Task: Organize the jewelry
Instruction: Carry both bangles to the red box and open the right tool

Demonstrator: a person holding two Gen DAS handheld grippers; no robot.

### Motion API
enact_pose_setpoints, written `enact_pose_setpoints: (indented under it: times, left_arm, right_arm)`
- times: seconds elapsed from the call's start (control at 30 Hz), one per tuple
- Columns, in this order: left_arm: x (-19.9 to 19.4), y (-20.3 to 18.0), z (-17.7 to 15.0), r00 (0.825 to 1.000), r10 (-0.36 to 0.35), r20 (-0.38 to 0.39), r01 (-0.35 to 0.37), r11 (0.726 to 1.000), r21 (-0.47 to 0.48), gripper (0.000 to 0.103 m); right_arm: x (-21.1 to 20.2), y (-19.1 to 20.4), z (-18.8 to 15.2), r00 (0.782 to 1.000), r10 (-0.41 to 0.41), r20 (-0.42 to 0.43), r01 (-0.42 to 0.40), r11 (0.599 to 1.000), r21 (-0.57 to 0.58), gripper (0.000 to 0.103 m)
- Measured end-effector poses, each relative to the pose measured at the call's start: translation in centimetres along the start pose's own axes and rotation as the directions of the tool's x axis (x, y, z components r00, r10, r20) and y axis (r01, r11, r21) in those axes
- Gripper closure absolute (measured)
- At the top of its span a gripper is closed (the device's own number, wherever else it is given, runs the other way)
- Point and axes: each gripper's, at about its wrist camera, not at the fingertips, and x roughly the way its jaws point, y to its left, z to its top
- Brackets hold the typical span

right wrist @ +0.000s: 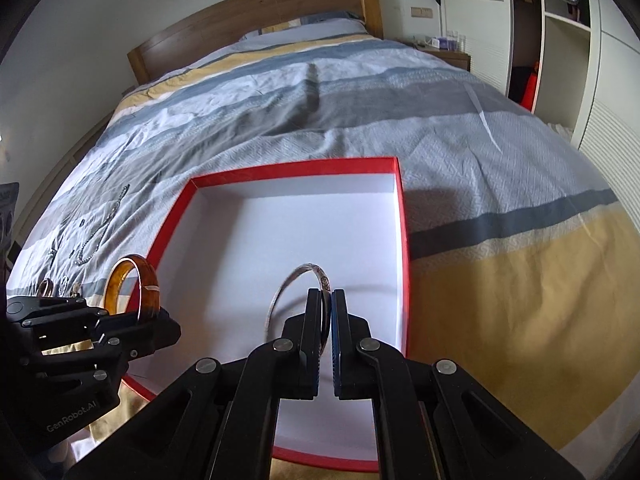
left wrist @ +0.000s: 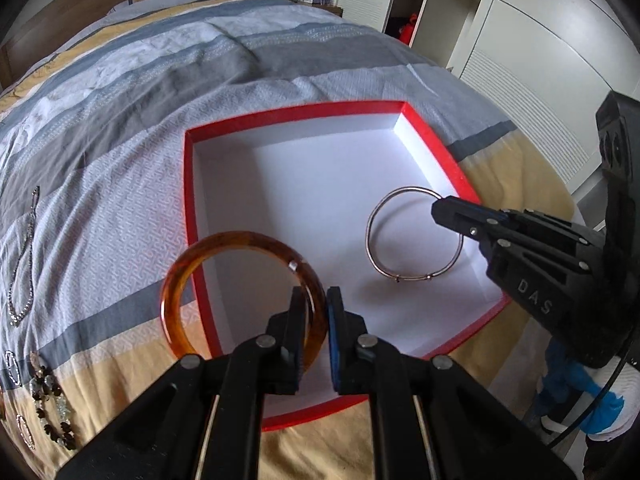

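A red box (left wrist: 192, 216) (right wrist: 403, 240) with a white inside lies open on the bed. My left gripper (left wrist: 316, 300) (right wrist: 158, 314) is shut on an amber bangle (left wrist: 208, 248) (right wrist: 140, 280), held upright over the box's left rim. My right gripper (right wrist: 327, 300) (left wrist: 438, 204) is shut on a thin silver bangle (right wrist: 280, 292) (left wrist: 374, 216), which hangs above the box's white floor on the right side. Both bangles cast shadows into the box.
Chain necklaces (left wrist: 24, 256) (right wrist: 100, 232) and a beaded bracelet (left wrist: 48, 400) lie on the striped bedspread (left wrist: 160, 92) left of the box. A wooden headboard (right wrist: 260, 12) is at the far end. White wardrobes (right wrist: 568, 60) stand on the right.
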Motion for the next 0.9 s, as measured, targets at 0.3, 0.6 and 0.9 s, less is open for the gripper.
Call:
enact_pose_setpoints:
  times: [0.3, 0.6, 0.9]
  left_arm:
    - [1.4, 1.1, -1.1, 1.0, -0.007, -0.027, 0.005, 0.999, -0.047, 0.089]
    - [0.6, 3.9, -2.5, 0.998, 0.049, -0.041, -0.058, 0.97, -0.238, 0.088]
    - [0.4, 3.4, -3.8, 0.997, 0.05, -0.064, -0.065, 0.966, -0.25, 0.088]
  right_arm:
    - [1.3, 0.2, -1.3, 0.999, -0.024, -0.043, 0.021, 0.998, -0.058, 0.098]
    - [1.6, 0.7, -1.3, 0.997, -0.05, -0.05, 0.044, 0.992, -0.118, 0.098]
    - [1.8, 0.8, -1.1, 0.998, -0.038, -0.054, 0.031, 0.991, -0.132, 0.097]
